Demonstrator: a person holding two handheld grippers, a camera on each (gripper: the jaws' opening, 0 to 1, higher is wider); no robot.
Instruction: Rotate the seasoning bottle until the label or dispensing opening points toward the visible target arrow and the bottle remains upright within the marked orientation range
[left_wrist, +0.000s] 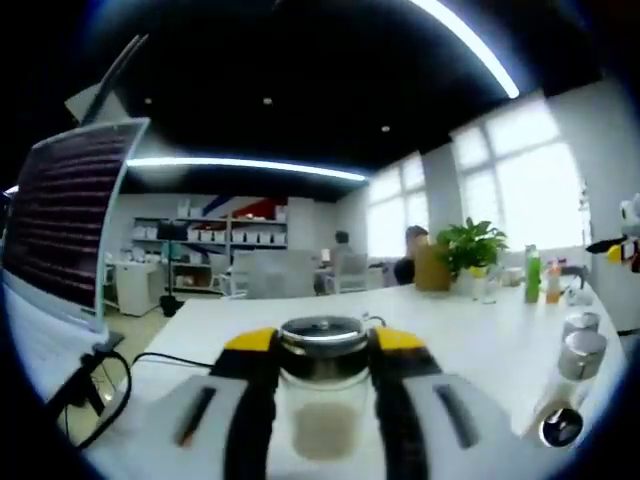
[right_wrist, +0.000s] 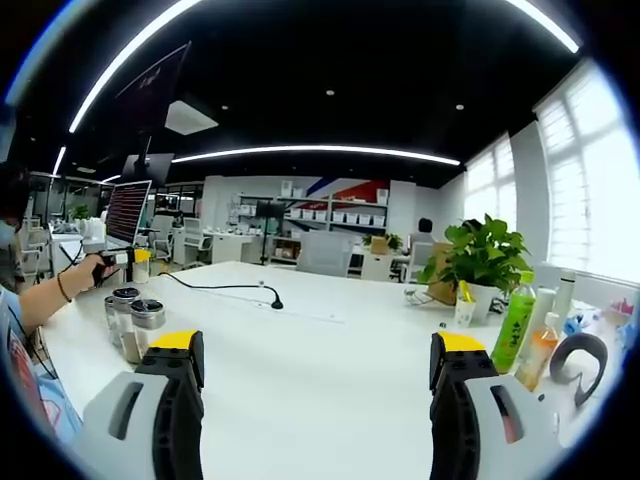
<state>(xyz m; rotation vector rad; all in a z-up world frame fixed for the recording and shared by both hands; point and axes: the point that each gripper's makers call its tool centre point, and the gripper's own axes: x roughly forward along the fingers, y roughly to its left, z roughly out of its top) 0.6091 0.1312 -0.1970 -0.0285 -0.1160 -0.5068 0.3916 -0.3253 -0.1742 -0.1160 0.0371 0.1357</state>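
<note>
In the left gripper view a clear glass seasoning bottle (left_wrist: 322, 400) with a shiny metal lid stands upright on the white table (left_wrist: 480, 340). Pale powder fills its lower part. My left gripper (left_wrist: 322, 345) is shut on it, with a yellow-tipped jaw pressed against each side just under the lid. No arrow mark or label on it can be made out. In the right gripper view my right gripper (right_wrist: 318, 362) is open above the table, jaws wide apart with nothing between them. Far left there, a person's hand holds the left gripper (right_wrist: 122, 260).
Two silver-capped shakers (left_wrist: 580, 350) stand at the right; two similar shakers (right_wrist: 135, 318) sit near the hand. A potted plant (right_wrist: 485, 255), a green bottle (right_wrist: 515, 320) and an orange bottle (right_wrist: 540, 350) stand at the right. A laptop (left_wrist: 75, 220) and a black cable (right_wrist: 225, 288) lie left.
</note>
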